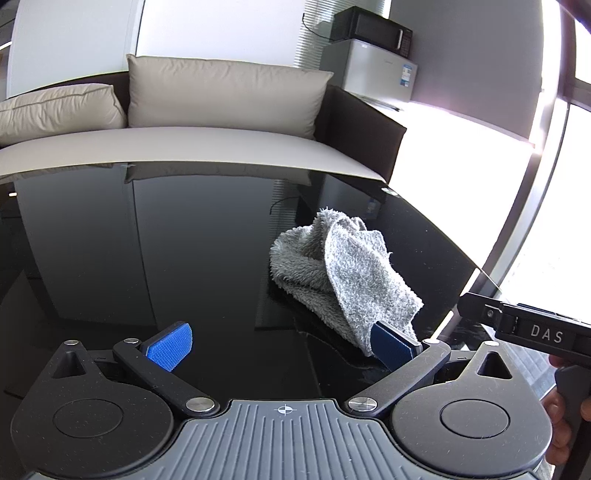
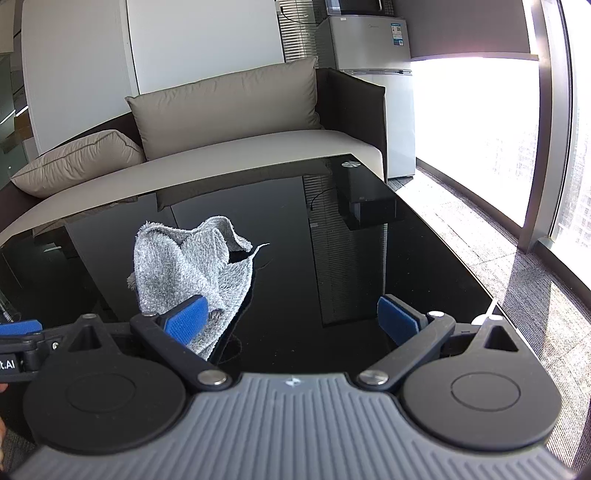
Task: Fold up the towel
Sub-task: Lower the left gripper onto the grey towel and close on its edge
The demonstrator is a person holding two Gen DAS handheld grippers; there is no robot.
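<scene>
A crumpled grey towel (image 1: 343, 273) lies bunched on the glossy black table (image 1: 147, 240). My left gripper (image 1: 282, 347) is open, its blue pads wide apart; the towel's near corner hangs just beyond the right pad (image 1: 391, 343). In the right wrist view the towel (image 2: 192, 269) sits left of centre. My right gripper (image 2: 291, 323) is open, and its left pad (image 2: 186, 321) overlaps the towel's near edge. Neither gripper holds anything. The right gripper's body shows at the right edge of the left wrist view.
A beige sofa (image 2: 240, 147) with cushions stands behind the table. A small fridge (image 2: 373, 55) and microwave (image 1: 373, 29) are at the back right. The table's right edge (image 2: 461, 258) drops to carpet beside bright windows.
</scene>
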